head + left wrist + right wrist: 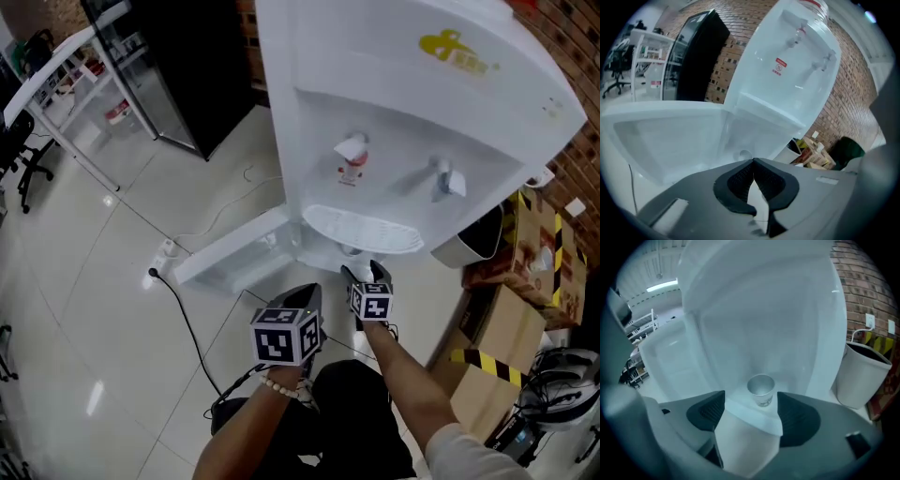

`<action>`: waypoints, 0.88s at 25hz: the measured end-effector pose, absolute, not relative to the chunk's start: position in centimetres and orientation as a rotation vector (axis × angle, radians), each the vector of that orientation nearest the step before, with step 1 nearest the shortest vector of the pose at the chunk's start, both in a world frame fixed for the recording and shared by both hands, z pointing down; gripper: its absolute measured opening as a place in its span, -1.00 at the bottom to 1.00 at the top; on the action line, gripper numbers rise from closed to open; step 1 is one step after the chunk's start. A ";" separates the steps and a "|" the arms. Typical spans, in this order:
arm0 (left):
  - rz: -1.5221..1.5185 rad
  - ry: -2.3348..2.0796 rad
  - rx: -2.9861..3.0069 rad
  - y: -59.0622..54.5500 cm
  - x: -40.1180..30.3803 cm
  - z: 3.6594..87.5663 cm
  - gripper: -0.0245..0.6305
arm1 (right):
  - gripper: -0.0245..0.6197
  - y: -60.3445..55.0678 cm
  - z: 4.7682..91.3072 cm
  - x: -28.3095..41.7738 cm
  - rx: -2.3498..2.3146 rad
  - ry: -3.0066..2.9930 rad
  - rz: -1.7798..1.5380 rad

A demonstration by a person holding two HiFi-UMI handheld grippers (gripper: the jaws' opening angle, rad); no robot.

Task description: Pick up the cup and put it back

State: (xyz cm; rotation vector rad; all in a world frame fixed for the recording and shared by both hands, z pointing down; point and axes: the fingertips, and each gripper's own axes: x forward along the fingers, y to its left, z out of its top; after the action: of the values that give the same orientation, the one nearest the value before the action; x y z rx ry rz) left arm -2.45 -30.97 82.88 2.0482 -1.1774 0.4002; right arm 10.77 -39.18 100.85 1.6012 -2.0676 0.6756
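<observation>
A small paper cup stands upright on the white floor inside the open lower compartment of the white water dispenser. My right gripper is open and points at the cup, which sits just beyond its fingertips, untouched. In the head view the right gripper reaches in below the drip tray. My left gripper is shut with nothing between its pads. It hovers beside the right one, in front of the swung-open compartment door. The left gripper appears low at centre in the head view.
The open door juts out to the left of the dispenser. A power strip and black cable lie on the tiled floor. A white bin and cardboard boxes stand to the right. A black cabinet is behind at left.
</observation>
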 end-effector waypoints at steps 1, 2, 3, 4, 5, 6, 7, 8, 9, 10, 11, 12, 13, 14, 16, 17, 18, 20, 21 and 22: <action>0.366 -1.172 2.045 -31.3 -2.6 82.5 -0.93 | 0.21 -39.9 102.0 11.1 1.618 -2.054 0.680; 0.346 -1.180 2.051 -31.6 -2.9 81.9 -0.93 | 0.21 -40.5 103.0 11.3 1.627 -2.049 0.673; 0.337 -1.194 2.064 -31.8 -3.3 81.4 -0.93 | 0.21 -41.0 103.8 11.2 1.628 -2.052 0.653; 0.326 -1.205 2.077 -32.0 -3.6 80.7 -0.93 | 0.21 -41.7 104.3 11.0 1.628 -2.057 0.625; 0.305 -1.207 2.086 -32.3 -3.8 80.1 -0.93 | 0.21 -42.4 104.8 10.9 1.634 -2.057 0.604; 0.276 -1.200 2.089 -32.6 -3.9 79.4 -0.93 | 0.21 -43.1 105.3 10.9 1.645 -2.051 0.598; 0.248 -1.190 2.092 -32.7 -3.9 78.7 -0.93 | 0.21 -43.6 105.8 10.9 1.656 -2.044 0.605; 0.229 -1.180 2.099 -32.7 -3.7 78.1 -0.93 | 0.21 -44.1 106.4 10.9 1.662 -2.039 0.612; 0.222 -1.173 2.110 -32.5 -3.6 77.6 -0.93 | 0.21 -44.5 106.9 10.9 1.662 -2.037 0.612; 0.222 -1.168 2.122 -32.3 -3.4 77.2 -0.93 | 0.21 -44.8 107.3 10.8 1.661 -2.037 0.602; 0.221 -1.163 2.130 -32.1 -3.3 76.9 -0.93 | 0.21 -45.2 107.6 10.9 1.664 -2.035 0.588; 0.210 -1.156 2.127 -31.9 -3.4 76.7 -0.93 | 0.21 -45.7 107.8 11.0 1.673 -2.030 0.577; 0.186 -1.150 2.116 -31.9 -3.5 76.5 -0.93 | 0.21 -46.2 107.9 11.1 1.682 -2.027 0.568; 0.153 -1.143 2.100 -32.0 -3.6 76.3 -0.93 | 0.20 -46.6 107.8 11.1 1.684 -2.031 0.557; 0.096 -1.137 2.088 -32.2 -3.7 75.6 -0.93 | 0.20 -47.1 107.5 10.4 1.672 -2.051 0.520; 0.080 -1.135 2.093 -32.2 -3.6 75.2 -0.93 | 0.20 -47.2 107.5 10.2 1.664 -2.053 0.505; 0.065 -1.129 2.099 -32.2 -3.4 74.9 -0.93 | 0.20 -47.2 107.5 10.2 1.658 -2.049 0.495; 0.050 -1.119 2.105 -32.2 -3.1 74.6 -0.93 | 0.16 -47.3 107.4 10.1 1.648 -2.040 0.484; 0.057 -1.119 2.107 -32.1 -3.0 74.6 -0.93 | 0.10 -47.4 107.3 10.0 1.644 -2.044 0.478; 0.069 -1.119 2.108 -32.1 -2.9 74.9 -0.93 | 0.09 -47.4 107.2 9.9 1.640 -2.052 0.470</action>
State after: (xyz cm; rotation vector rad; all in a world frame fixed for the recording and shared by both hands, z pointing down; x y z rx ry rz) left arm -2.85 -32.14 74.87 2.1082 -1.1186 0.0687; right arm 9.88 -47.39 107.15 1.6400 -2.0515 0.4700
